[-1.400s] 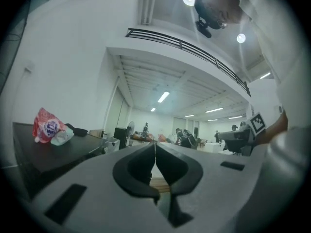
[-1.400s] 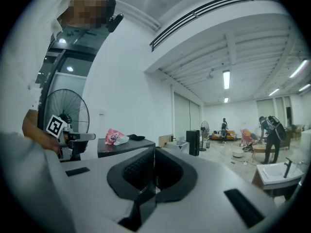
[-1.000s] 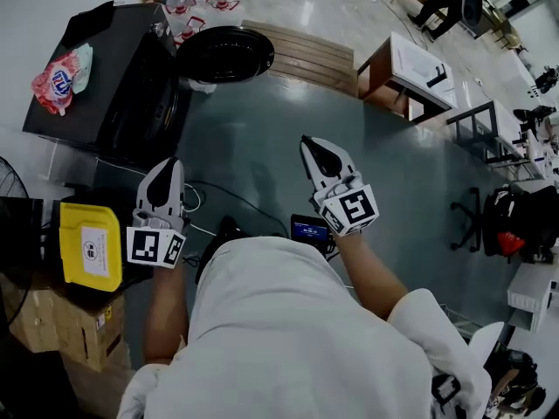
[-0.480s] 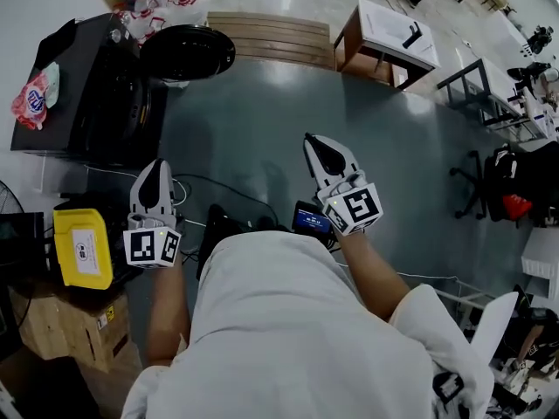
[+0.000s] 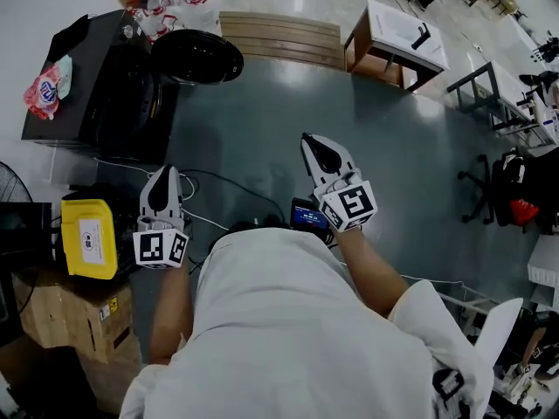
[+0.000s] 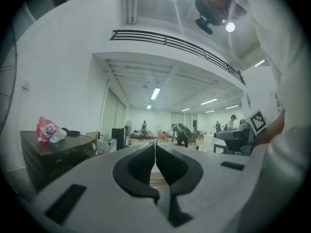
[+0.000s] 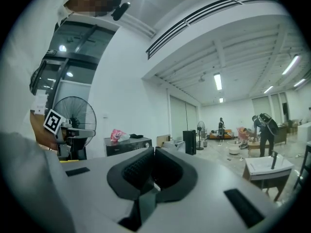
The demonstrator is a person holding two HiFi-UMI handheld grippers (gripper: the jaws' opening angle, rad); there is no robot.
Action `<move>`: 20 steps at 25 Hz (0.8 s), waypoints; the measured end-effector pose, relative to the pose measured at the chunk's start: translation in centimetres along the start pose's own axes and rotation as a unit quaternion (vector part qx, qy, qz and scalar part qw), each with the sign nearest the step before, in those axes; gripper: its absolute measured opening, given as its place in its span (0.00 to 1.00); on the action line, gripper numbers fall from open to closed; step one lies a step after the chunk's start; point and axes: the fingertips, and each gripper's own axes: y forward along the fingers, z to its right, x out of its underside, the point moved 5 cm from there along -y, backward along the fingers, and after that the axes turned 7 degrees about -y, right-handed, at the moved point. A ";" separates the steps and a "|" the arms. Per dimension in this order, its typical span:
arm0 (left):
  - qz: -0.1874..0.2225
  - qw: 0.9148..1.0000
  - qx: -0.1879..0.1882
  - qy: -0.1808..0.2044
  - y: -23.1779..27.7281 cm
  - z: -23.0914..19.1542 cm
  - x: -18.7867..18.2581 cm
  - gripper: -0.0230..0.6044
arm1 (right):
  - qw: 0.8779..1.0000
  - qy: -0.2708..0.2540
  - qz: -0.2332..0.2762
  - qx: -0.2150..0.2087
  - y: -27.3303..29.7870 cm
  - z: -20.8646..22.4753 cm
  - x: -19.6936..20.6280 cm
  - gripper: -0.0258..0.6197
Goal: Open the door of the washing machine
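Observation:
The black washing machine [image 5: 105,85] stands at the upper left of the head view, its front facing the open floor. A round black door [image 5: 196,57] juts out at its far front corner. My left gripper [image 5: 164,173] hangs shut and empty, a short way in front of the machine and pointing level. My right gripper [image 5: 308,140] is further right over the grey floor, also shut on nothing. The left gripper view has the meeting tips of the left gripper [image 6: 155,144] with the machine [image 6: 58,154] to their left. The right gripper [image 7: 153,149] sees the machine [image 7: 129,144] ahead.
A red-and-white bag [image 5: 45,90] lies on the machine. A yellow box [image 5: 87,238] sits on cardboard boxes [image 5: 74,312] at the left, beside a fan [image 5: 10,182]. Cables [image 5: 227,190] trail over the floor. A wooden pallet [image 5: 279,37], a white table [image 5: 397,33] and an office chair [image 5: 476,203] stand beyond.
The head view has shifted slightly, and both grippers have drifted a little over the floor. They stay shut and empty in front of the person.

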 end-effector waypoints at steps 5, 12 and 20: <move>0.002 1.000 -0.010 -0.012 -0.5 -0.9 -1.0 0.06 | 1.000 -0.001 0.001 -0.012 0.6 -1.0 -1.0 0.09; -0.009 0.999 -0.023 -0.025 -3.0 -2.1 0.3 0.06 | 1.000 -0.001 0.000 -0.015 1.8 -3.0 -0.8 0.09; -0.008 1.000 -0.015 -0.026 -3.4 -1.3 0.3 0.06 | 1.000 0.005 -0.011 -0.008 0.4 -3.1 0.2 0.09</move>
